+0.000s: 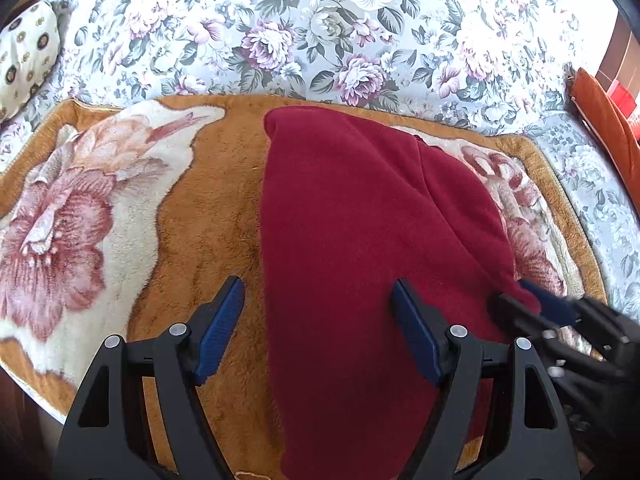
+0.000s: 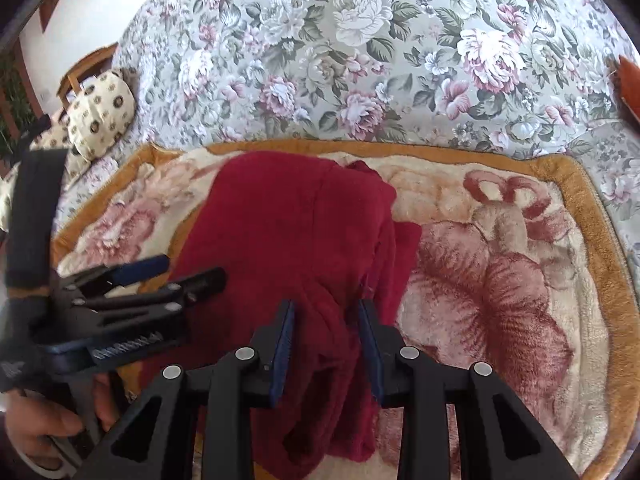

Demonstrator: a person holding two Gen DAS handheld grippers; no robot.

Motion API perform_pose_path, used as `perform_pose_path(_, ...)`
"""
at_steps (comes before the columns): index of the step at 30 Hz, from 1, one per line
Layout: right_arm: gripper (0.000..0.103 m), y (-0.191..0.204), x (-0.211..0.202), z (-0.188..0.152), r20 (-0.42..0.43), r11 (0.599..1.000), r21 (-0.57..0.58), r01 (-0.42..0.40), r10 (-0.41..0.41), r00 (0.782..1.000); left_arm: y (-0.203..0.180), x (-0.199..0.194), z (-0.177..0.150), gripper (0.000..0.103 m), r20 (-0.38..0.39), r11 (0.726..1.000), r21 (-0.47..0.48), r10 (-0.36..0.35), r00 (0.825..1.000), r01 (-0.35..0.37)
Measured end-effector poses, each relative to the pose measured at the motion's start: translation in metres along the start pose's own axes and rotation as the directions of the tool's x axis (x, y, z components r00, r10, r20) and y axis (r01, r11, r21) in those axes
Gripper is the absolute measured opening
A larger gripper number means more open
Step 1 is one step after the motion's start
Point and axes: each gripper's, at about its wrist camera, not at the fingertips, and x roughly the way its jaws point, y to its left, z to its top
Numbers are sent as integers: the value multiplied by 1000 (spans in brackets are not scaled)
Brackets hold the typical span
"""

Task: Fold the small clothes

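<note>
A dark red fleece garment lies folded on an orange and cream flowered blanket; it also shows in the right wrist view. My left gripper is open, its fingers straddling the garment's near left edge. My right gripper is closed on a bunched fold of the garment's near right part. The right gripper shows in the left wrist view at the garment's right edge. The left gripper shows in the right wrist view over the garment's left edge.
The blanket lies on a bed with a grey flowered cover. A cream patterned pillow sits at the far left, and an orange cushion at the right edge. A hand holds the left gripper.
</note>
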Motion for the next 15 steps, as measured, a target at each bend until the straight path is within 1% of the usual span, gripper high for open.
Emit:
perform_pose_path(2,31,-8,14,-8,-29,999,35,-26,27,999,1,-2,-3,76,4,1000,-10,4,1000,-4)
perform_pose_path(5,31,-9,4,-7,-5,998,55,-43,44,999,2,-9,-7,76,20,1000,-10,17,1000,-17)
perform_pose_path(7,31,-6,-9,-5,19,997,54,-55,54,998,1,-15,-9,76,40,999,-4,48,998,-48)
perform_pose_path(10,33,1,-29,-4,75,998,41,-44,41,996,-1,-23,-12,76,61,995,13,94,994,-95)
perform_pose_path(12,33,2,-41,-5,110,999,42,-30,25,994,-3,-28,-14,76,78,995,20,98,992,-100)
perform_pose_path(15,33,3,-51,-5,132,999,47,-1,-5,991,-4,-38,-18,76,107,995,20,96,990,-99)
